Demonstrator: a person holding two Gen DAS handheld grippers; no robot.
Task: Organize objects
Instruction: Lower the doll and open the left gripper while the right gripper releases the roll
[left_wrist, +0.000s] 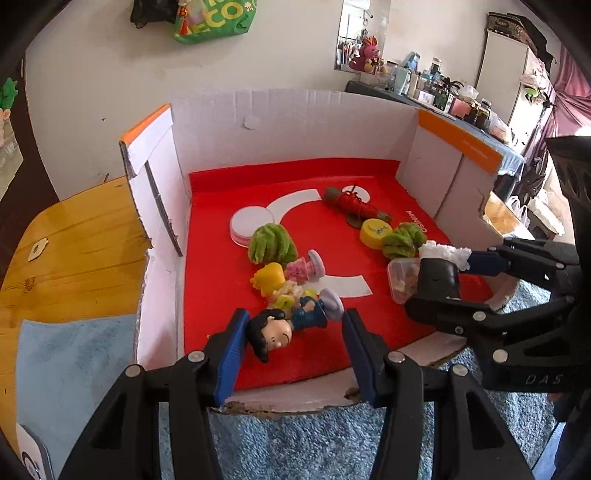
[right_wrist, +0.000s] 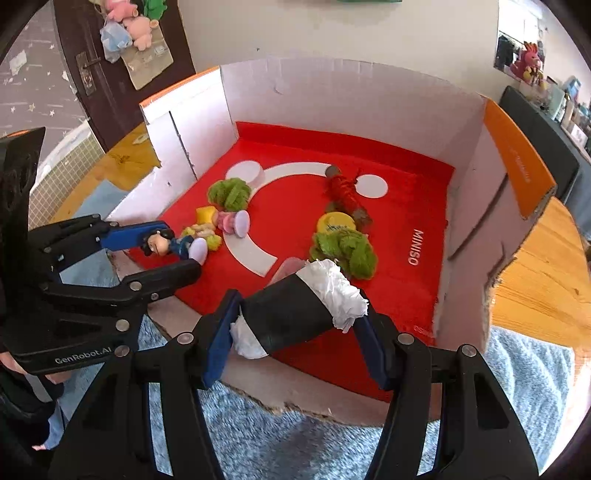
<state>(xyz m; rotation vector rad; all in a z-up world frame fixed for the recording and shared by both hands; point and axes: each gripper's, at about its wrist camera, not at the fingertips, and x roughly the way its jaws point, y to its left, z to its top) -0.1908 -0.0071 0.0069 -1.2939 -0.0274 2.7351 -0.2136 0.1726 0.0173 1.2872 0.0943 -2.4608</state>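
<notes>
Nearest the right camera, a black roll stuffed with white paper was seen clamped crosswise between the jaws of the right gripper, held just above the near edge of the red mat and clear of it as far as could be judged. On the other side, the left gripper was found with its jaws apart, and a dark-haired doll lay between them on its side, its head close to the left pad and well apart from the right one; whether any pad touched it could not be told. The step in hand was judged to be twofold: the roll was being carried to a place, and the doll was being lined up for a grasp. The next move was judged to call for the left jaws to be closed on the doll's head or body without the figures behind being knocked. Just beyond the doll a cluster of small figures was crowded together, touching. Farther in, two green pompoms, a yellow cap and a white disc were spread across the mat, and a red and green stick lay farthest back. Everything was enclosed by the white walls of a cardboard box, set on a wooden table.
</notes>
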